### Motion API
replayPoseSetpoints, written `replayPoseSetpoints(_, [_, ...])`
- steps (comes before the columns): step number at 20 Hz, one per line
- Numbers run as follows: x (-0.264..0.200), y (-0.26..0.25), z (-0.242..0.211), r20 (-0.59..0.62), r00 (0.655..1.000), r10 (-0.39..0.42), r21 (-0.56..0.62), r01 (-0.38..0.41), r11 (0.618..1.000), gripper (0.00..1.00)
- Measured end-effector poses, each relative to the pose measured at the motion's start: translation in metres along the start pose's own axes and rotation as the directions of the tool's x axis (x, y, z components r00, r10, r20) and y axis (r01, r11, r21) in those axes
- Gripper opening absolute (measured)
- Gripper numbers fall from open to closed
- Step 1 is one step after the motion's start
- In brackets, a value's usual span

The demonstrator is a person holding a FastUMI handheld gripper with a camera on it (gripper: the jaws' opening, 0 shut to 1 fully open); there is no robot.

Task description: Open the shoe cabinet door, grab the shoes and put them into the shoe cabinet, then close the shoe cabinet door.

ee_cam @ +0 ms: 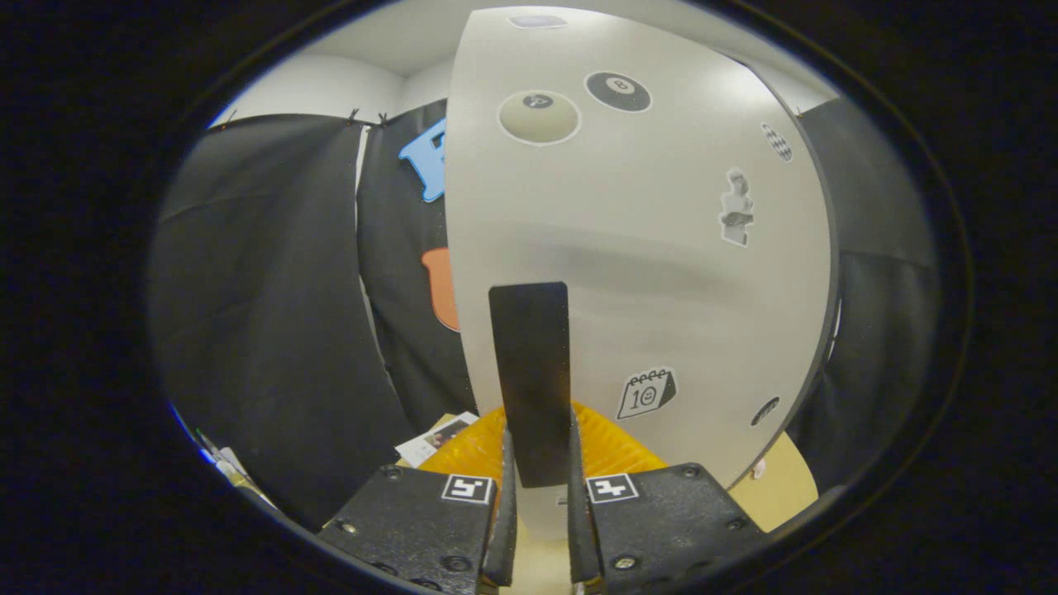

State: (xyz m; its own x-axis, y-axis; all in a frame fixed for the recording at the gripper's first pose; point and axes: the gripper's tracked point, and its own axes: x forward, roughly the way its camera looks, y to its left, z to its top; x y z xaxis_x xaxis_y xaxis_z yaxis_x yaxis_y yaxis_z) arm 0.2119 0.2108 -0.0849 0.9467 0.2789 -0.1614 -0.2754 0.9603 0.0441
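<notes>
While the gripper (541,487) clamps both fingers on the dark handle (531,372) low on the white cabinet door (645,231), whether it is being opened or closed I cannot tell; no shoes are visible.

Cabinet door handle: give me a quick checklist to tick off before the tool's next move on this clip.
1. Tool fingers on both sides of the black handle: ok, they appear to press on it.
2. Handle centred between the fingers: ok.
3. Door open or closed: cannot tell from this angle.
4. Room for the door to swing: cannot tell; black cloth hangs to one side.
5. Shoes ready to grab: cannot tell; an orange thing lies beyond the fingers.
</notes>
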Motion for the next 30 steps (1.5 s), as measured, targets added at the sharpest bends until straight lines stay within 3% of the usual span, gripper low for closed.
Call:
replayPoseSetpoints(16, [-0.065, -0.053, -0.012, -0.025, 0.977, 0.214, -0.005, -0.214, 0.977, 0.27])
replayPoseSetpoints(23, [-0.086, -0.084, -0.014, -0.015, 0.977, 0.212, -0.010, -0.212, 0.977, 0.25])
replayPoseSetpoints(30, [-0.097, -0.116, -0.012, 0.005, 0.990, 0.141, 0.008, -0.141, 0.990, 0.19])
